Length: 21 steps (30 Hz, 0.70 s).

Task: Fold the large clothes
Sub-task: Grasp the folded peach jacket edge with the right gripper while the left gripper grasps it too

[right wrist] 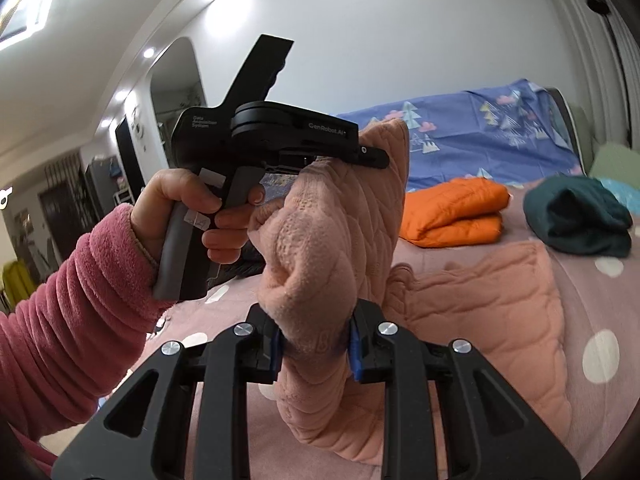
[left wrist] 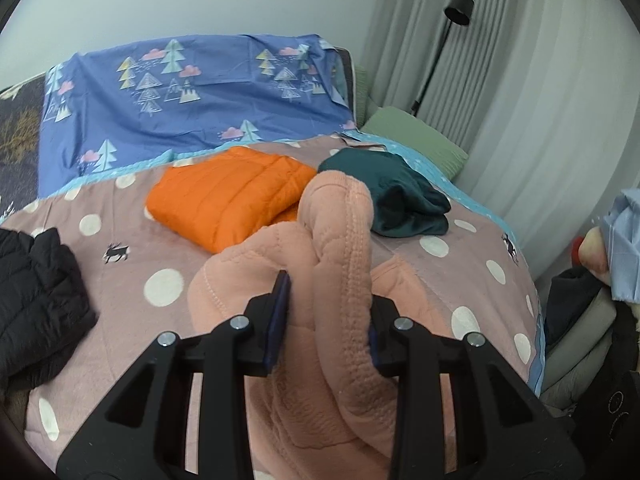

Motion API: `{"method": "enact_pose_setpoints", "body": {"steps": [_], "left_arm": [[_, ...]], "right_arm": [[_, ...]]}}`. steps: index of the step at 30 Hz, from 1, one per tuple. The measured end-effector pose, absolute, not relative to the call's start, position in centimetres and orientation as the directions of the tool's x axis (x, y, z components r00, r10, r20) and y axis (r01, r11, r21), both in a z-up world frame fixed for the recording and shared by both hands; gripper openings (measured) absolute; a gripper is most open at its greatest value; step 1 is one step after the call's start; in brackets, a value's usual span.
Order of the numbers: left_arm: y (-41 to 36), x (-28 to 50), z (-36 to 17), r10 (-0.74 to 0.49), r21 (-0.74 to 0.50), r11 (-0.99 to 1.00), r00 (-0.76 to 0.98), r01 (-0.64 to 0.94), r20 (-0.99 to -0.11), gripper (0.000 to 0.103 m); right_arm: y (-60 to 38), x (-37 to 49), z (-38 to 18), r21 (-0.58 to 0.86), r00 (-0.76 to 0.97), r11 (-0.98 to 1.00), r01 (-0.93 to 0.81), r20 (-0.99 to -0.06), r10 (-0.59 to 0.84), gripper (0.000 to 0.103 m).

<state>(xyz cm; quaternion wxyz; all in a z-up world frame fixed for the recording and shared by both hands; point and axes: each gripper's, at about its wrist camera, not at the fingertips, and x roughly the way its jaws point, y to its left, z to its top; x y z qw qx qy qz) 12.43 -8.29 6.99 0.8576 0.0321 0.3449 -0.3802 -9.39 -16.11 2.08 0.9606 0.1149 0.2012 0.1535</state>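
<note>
A pink quilted garment [left wrist: 336, 240] is lifted off the bed, bunched between both grippers. My left gripper [left wrist: 328, 320] is shut on a thick fold of it. My right gripper [right wrist: 314, 344] is shut on another bunch of the same garment [right wrist: 332, 232]. In the right wrist view the left gripper [right wrist: 372, 152], held by a hand in a pink sleeve, clamps the garment's upper edge. The rest of the garment [right wrist: 492, 300] lies on the bed. A folded orange jacket [left wrist: 228, 196] and a folded dark teal garment [left wrist: 396, 196] lie further back.
The bed has a pink polka-dot cover [left wrist: 132, 264] and a blue tree-print sheet [left wrist: 192, 92] at the head. A black puffer jacket [left wrist: 36, 300] lies at the left edge. A green pillow [left wrist: 416, 136], grey curtains [left wrist: 520, 100] and a black floor lamp [left wrist: 456, 12] stand to the right.
</note>
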Motion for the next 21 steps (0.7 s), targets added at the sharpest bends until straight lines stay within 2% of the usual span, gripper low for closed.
{"method": "enact_pose_setpoints", "body": {"steps": [9,14,17,19,21], "left_arm": [[-14.4,11.8,6.2,-0.613,-0.172,0.694,0.448,0.699,-0.650,0.032],[-19.4,11.1,5.3,-0.603,-0.139,0.674,0.432,0.726,-0.670,0.032],[-23.2,10.3,4.0,-0.575,-0.068,0.652,0.434,0.755,-0.693,0.033],[-26.0,9.9,2.4,-0.542,-0.003,0.637,0.444,0.771,-0.713,0.038],[-27.9,9.7,1.2,-0.573,-0.034,0.600,0.399,0.799,-0.716,0.038]], "right_arm": [[-20.6,-11.2,0.4,0.423,0.878,0.889,-0.173,-0.343,0.334,0.025],[-22.9,-12.9,-0.4,0.456,0.895,0.884,-0.101,-0.347,0.282,0.024],[-24.9,-13.4,-1.6,0.492,0.892,0.870,-0.043,-0.373,0.254,0.024],[-26.4,-13.4,-3.1,0.533,0.880,0.846,0.008,-0.406,0.248,0.024],[-27.6,-13.4,-5.0,0.573,0.859,0.817,0.062,-0.447,0.248,0.024]]}}
